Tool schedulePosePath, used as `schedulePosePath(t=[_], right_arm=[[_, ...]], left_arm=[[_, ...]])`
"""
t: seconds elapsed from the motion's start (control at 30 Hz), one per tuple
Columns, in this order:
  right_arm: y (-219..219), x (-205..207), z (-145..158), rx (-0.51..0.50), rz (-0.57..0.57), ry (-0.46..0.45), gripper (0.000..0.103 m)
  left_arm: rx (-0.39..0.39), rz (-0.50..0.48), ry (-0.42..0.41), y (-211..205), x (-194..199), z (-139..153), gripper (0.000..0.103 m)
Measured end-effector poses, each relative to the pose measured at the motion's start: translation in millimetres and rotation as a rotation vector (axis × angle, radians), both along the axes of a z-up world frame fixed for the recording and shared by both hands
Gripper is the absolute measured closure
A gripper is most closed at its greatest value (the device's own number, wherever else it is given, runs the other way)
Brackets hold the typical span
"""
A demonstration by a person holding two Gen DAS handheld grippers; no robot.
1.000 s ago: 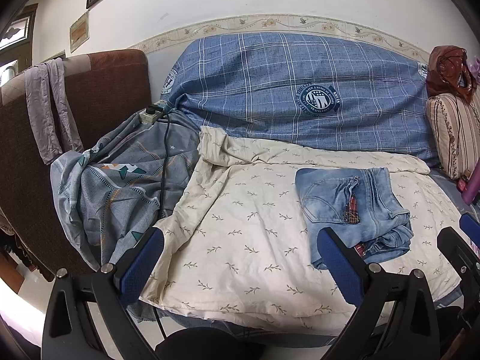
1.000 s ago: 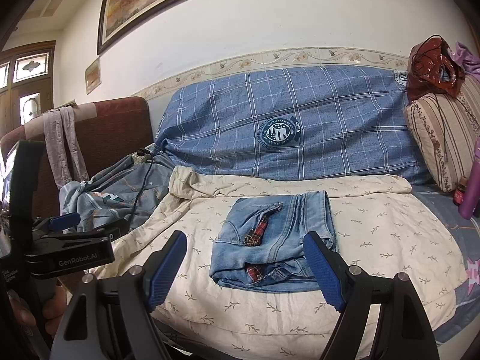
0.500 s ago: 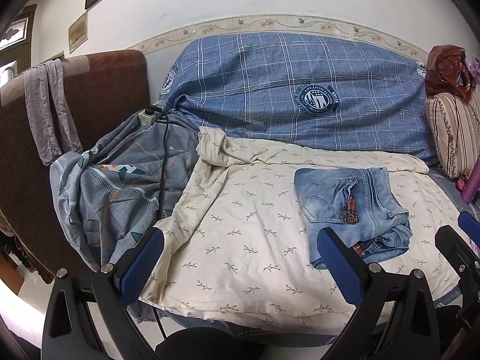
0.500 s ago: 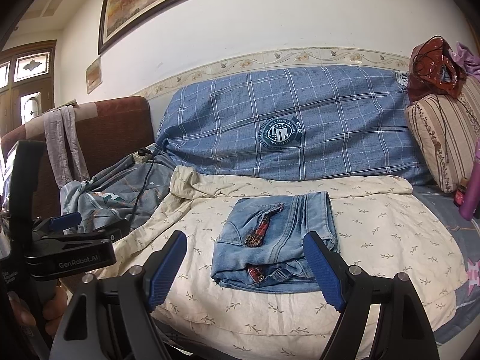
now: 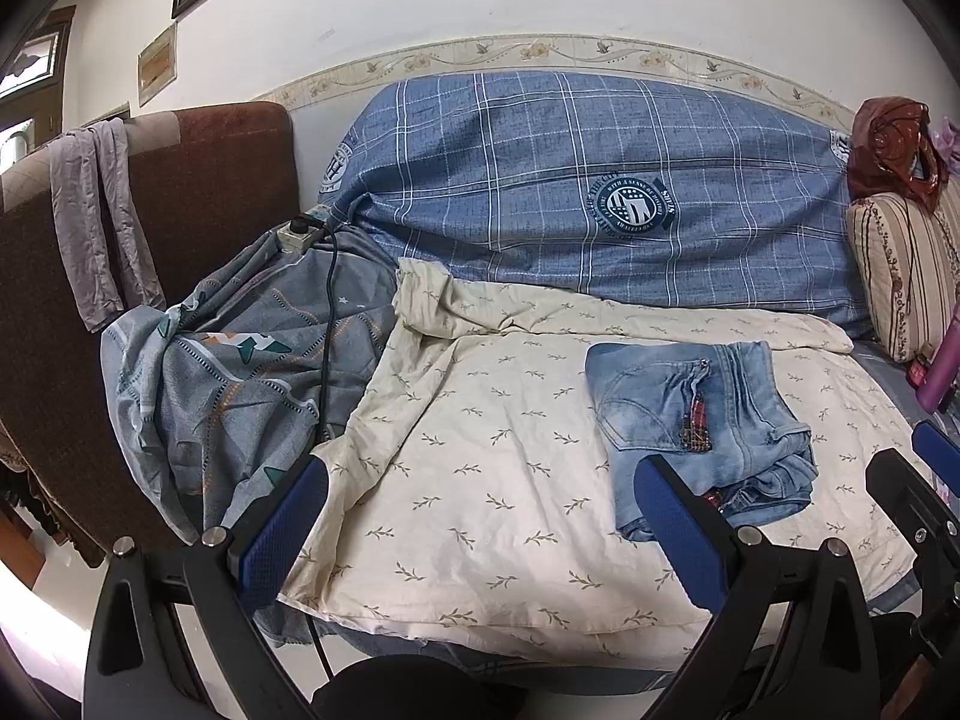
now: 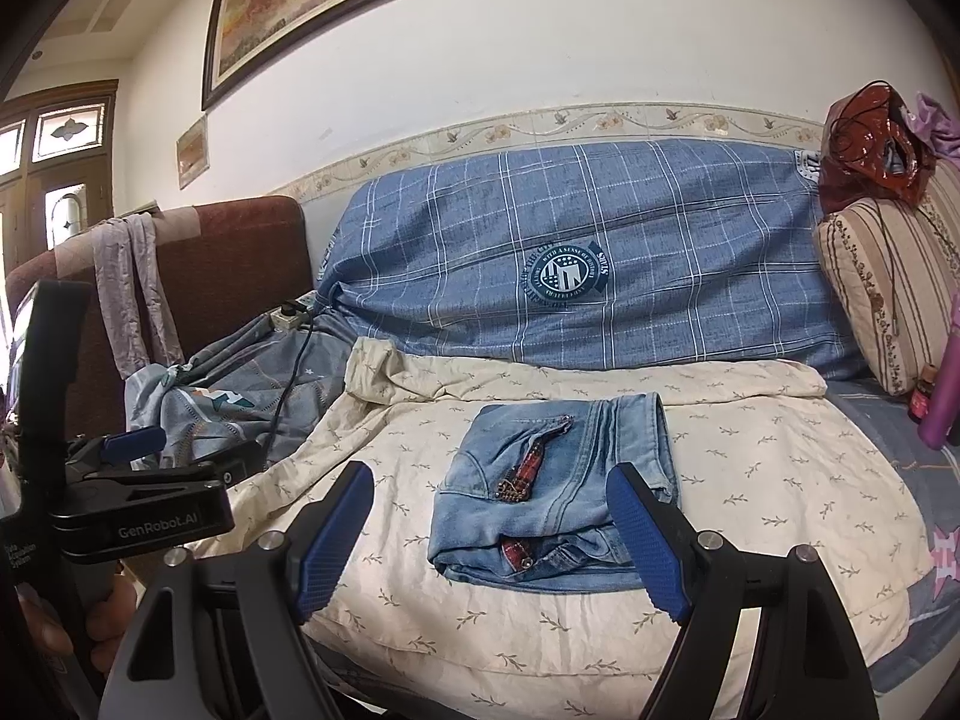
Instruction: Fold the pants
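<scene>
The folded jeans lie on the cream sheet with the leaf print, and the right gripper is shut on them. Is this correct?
Not quite. The folded jeans do lie on the cream sheet, but the right gripper is open and holds nothing; the right wrist view shows its jaws spread wide, in front of the jeans.

White lettering reading "GenRobot.AI" runs along the black body of the left claw (image 6: 135,456), seen from the right wrist view. The round navy-and-white crest (image 6: 567,274) printed on the blue checked cloth carries a ring of text too small to read.
</scene>
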State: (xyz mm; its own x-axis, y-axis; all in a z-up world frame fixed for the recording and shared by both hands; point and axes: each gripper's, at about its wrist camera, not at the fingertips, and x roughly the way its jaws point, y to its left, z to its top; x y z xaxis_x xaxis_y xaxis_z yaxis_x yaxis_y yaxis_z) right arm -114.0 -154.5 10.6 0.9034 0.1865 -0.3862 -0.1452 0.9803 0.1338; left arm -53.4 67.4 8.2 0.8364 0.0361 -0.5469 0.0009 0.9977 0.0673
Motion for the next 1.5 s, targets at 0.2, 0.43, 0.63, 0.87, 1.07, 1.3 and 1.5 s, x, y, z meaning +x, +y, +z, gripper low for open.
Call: schedulePosePath(t=[0.2, 0.43, 0.63, 0.87, 1.07, 1.3, 1.5], right_arm=[[0.8, -0.6, 0.2, -0.001, 0.0, 0.0, 0.021], [1.2, -0.3, -2.3, -0.002, 0.002, 0.005, 0.021], [1.7, -0.4, -3.8, -0.003, 0.002, 0.008, 0.021], [1.7, 1.1, -4.9, -0.004, 0.005, 0.011, 0.021], [2.0, 1.1, -5.5, -0.005, 0.005, 0.013, 0.021], [1.0, 1.8, -5.8, -0.004, 0.005, 0.014, 0.021], [-0.1, 2.6, -6.9, -0.002, 0.004, 0.017, 0.021]], left_arm=[[-0.006, 0.0, 0.003, 2.5, 0.1, -0.9, 0.001], [-0.004, 0.003, 0.003, 3.1, 0.4, -2.4, 0.001], [-0.007, 0.002, 0.006, 5.0, 1.5, -4.1, 0.001], [-0.009, 0.005, 0.008, 6.7, 1.9, -4.9, 0.001], [-0.01, 0.004, 0.012, 7.1, 2.3, -5.4, 0.001], [-0.01, 0.001, 0.017, 6.0, 2.9, -7.4, 0.001], [-0.015, -0.003, 0.023, 5.8, 3.8, -8.9, 0.001]])
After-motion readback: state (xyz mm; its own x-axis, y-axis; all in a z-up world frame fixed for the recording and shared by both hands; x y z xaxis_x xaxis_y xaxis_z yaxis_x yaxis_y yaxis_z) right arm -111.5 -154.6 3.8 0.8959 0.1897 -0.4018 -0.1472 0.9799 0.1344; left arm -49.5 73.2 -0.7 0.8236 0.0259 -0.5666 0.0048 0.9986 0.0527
